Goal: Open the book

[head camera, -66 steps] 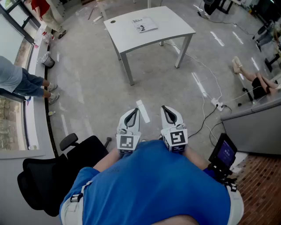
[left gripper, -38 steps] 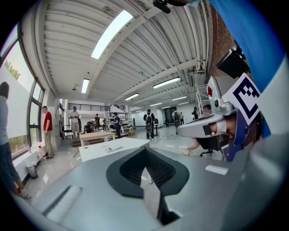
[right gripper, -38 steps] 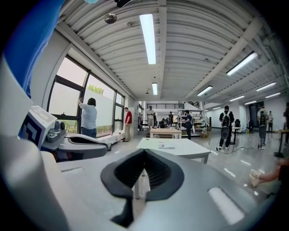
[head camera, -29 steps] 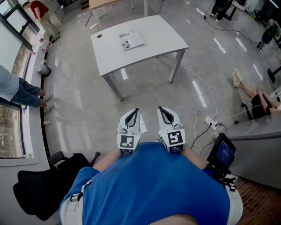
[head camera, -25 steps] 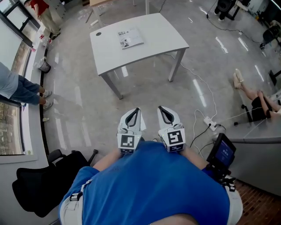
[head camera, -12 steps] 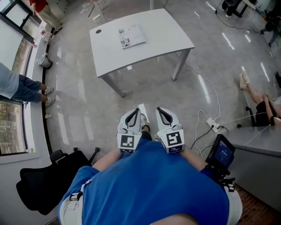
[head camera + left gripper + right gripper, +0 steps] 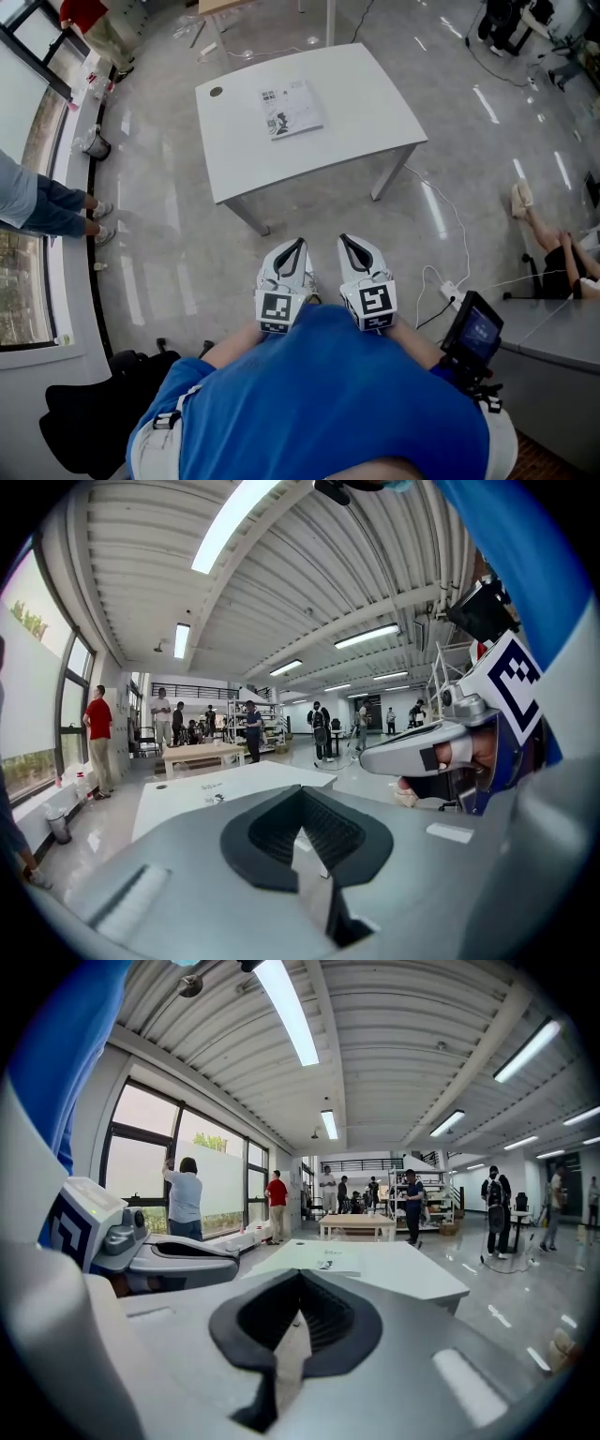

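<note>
A closed book (image 7: pixel 292 108) with a white cover lies flat on the white table (image 7: pixel 356 94), towards its far side. My left gripper (image 7: pixel 296 247) and right gripper (image 7: pixel 348 244) are held side by side close to my body, over the floor and short of the table's near edge. Both are shut, with nothing between the jaws. In the left gripper view the left gripper (image 7: pixel 305 841) points at the table (image 7: pixel 178 799) and book (image 7: pixel 214 797). In the right gripper view the book (image 7: pixel 328 1258) lies ahead of the right gripper (image 7: pixel 298 1321).
People stand by the windows at the left (image 7: pixel 33 202). A black office chair (image 7: pixel 80 422) is behind me on the left. A cable and power strip (image 7: pixel 448 286) lie on the floor to the right, near a small screen (image 7: pixel 476 330). Someone's legs (image 7: pixel 548 211) stretch out far right.
The table and book have come nearer and sit lower in the head view as I walk towards them. Both grippers stay shut in the same place before my chest.
</note>
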`<state>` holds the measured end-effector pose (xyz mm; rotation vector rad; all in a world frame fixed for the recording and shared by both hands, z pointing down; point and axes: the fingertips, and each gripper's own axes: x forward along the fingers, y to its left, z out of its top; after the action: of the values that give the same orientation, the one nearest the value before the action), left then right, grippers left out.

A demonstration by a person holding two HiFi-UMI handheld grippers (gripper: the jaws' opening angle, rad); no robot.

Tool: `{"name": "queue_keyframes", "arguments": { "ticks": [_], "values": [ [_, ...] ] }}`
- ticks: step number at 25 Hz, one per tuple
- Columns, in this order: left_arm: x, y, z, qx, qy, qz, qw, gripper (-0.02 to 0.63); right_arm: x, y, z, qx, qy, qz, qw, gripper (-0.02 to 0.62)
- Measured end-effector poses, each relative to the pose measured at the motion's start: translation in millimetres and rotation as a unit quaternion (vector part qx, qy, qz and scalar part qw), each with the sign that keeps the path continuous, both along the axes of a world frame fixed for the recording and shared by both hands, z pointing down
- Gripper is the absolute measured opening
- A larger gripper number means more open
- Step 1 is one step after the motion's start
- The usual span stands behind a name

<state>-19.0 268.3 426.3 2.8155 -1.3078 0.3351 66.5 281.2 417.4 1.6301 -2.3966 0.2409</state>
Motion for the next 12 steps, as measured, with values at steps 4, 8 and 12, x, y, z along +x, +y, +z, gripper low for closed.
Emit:
{"name": "queue_keyframes", "arguments": {
  "ticks": [4,8,12],
  "values": [
    [-9.2,-41.9,-4.7,0.006,0.012,0.004,0.9999,0.007,-9.4,-43.8,-2.2,0.0,-0.006,0.007,1.0,0.003],
    [-19.9,-79.5,-4.7,0.01,0.02,0.004,0.9997,0.006,-19.0,-80.8,2.2,0.002,-0.005,0.013,1.0,0.003],
    [-31.3,-114.0,12.4,0.013,0.01,0.001,0.9999,0.006,-29.7,-114.7,15.2,0.002,-0.005,0.006,1.0,0.003]
  ]
}}
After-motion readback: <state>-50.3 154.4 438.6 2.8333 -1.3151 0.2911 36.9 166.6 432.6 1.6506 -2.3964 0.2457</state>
